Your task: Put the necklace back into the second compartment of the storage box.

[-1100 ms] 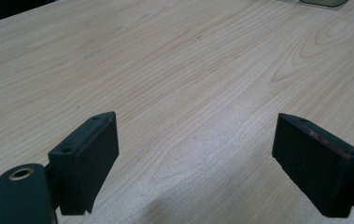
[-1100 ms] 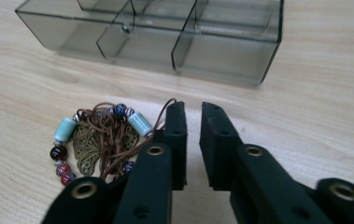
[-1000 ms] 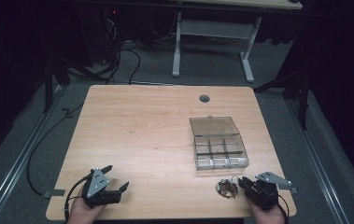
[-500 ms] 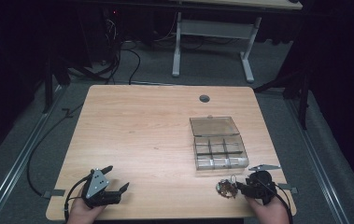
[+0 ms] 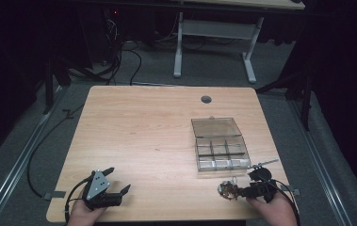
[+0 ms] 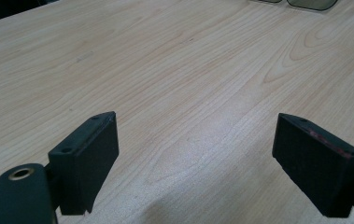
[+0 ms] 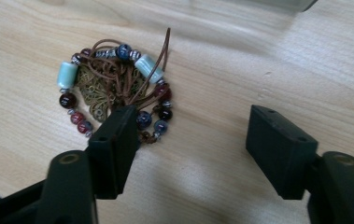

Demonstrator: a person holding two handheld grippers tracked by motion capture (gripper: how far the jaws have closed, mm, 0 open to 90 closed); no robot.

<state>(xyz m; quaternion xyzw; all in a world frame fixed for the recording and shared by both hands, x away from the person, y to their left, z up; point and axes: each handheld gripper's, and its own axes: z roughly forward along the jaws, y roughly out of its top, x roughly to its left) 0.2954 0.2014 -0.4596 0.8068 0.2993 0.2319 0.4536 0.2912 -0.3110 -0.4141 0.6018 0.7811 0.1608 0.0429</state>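
So the beaded bracelet [image 7: 114, 91] is lying loose on the wooden bench [image 5: 143, 136], down near the front edge on the person's right side, just short of the clear compartment box [image 5: 221, 149]. It's a bunched-up loop of brown cord with dark red and blue beads, two pale green tube beads and a brassy filigree charm in the middle, and one cord end sticks up from the pile. The right gripper [image 5: 240, 191] sits right beside it, pointing across at it from the right, and its jaws have just been opening: in the right gripper view they stand spread, one jaw tip overlapping the near edge of the bracelet and the other out over bare wood, so nothing is pinched between them. Can't quite tell if that one jaw is actually touching the beads or just hanging in front of them. The box has its lid flipped open toward the far side and sits well clear of the left gripper [image 5: 115, 181], which is parked at the front left corner of the bench with its jaws wide apart over plain wood, holding nothing. Both of the person's hands come in from the near edge.
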